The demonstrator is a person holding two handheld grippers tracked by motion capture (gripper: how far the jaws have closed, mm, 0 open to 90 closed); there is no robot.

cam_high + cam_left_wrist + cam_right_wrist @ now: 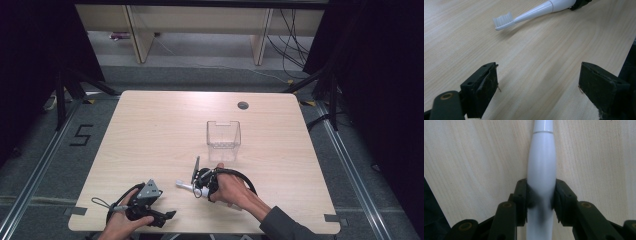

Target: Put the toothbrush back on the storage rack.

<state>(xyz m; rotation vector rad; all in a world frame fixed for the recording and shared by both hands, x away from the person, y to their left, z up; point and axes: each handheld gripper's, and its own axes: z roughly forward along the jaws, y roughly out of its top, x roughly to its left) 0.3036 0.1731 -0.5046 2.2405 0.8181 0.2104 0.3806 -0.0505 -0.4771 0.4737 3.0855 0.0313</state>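
A white electric toothbrush (183,185) lies on the light wooden table (160,130) near the front edge, its bristle head pointing left. My right gripper (199,189) is shut on its thick handle (541,167), and both pads (522,195) press against the sides. In the left gripper view the toothbrush (529,13) lies ahead with its bristles facing up. My left gripper (169,215) rests at the front left, jaws pointing right. That left gripper (539,82) is open, with bare table between its pads. A clear plastic container (223,139) stands upright beyond the right hand.
A round cable hole (243,105) sits near the table's far edge. The table's front edge runs just below both hands. A "5" (81,135) is marked on the floor to the left. Black stands (62,95) and cables flank the table.
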